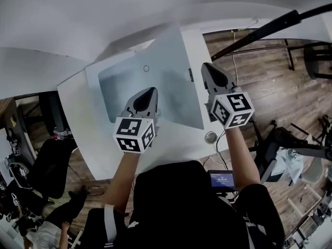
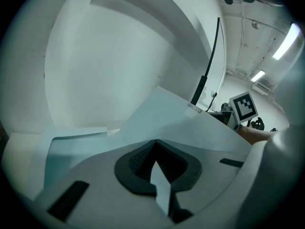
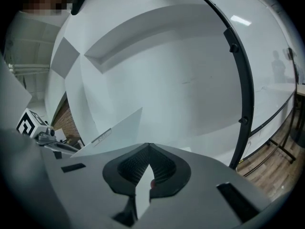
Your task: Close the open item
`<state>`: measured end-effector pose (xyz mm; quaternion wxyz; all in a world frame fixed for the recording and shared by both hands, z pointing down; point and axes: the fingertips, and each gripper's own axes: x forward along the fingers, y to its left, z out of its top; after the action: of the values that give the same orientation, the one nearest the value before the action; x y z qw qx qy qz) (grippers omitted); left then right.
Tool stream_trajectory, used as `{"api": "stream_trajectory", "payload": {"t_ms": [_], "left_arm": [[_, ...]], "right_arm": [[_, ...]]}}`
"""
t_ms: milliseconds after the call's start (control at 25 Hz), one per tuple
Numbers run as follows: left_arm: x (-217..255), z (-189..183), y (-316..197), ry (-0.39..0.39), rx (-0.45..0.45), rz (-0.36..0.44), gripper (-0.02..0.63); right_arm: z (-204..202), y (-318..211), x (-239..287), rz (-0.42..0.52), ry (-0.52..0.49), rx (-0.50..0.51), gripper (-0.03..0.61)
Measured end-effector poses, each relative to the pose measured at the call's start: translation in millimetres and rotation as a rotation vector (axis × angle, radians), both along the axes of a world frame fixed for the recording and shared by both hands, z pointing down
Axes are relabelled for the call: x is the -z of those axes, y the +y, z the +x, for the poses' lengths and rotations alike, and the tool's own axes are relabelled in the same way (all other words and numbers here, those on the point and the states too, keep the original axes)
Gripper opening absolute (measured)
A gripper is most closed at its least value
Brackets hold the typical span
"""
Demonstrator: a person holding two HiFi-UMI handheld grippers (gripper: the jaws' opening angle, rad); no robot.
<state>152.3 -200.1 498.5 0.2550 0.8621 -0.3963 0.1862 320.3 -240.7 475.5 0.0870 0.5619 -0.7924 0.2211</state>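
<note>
Big white desk [image 1: 174, 141], grey laptop on it, lid [image 1: 155, 82] up and tilted, long edge running left-right in front of person. Both grippers already at lid, so neither is really nearer. Left gripper [image 1: 151, 91] on near long edge, right gripper [image 1: 208, 67] on right side edge. Both clenched, thin lid edge pinched between jaws in each gripper view. My guess: swing lid down evenly, or it twists.
</note>
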Motion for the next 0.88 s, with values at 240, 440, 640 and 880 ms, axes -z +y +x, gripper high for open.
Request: {"api": "stream_trajectory", "payload": {"t_ms": [240, 440, 640, 880], "left_arm": [[6.4, -9.7, -0.6, -0.003, 0.036, 0.011, 0.011], [9.5, -23.6, 3.7, -0.006, 0.071, 0.016, 0.011], [9.6, -40.7, 7.5, -0.011, 0.113, 0.015, 0.011], [13.9, -57.3, 10.3, -0.008, 0.154, 0.025, 0.011]], "right_arm": [[-17.5, -0.6, -2.8, -0.007, -0.016, 0.043, 0.038], [-31.5, 0.3, -3.7, -0.009, -0.016, 0.077, 0.038], [-48.5, 0.3, -2.5, -0.008, -0.023, 0.116, 0.038], [-68.2, -3.2, -1.4, -0.008, -0.020, 0.162, 0.038]]}}
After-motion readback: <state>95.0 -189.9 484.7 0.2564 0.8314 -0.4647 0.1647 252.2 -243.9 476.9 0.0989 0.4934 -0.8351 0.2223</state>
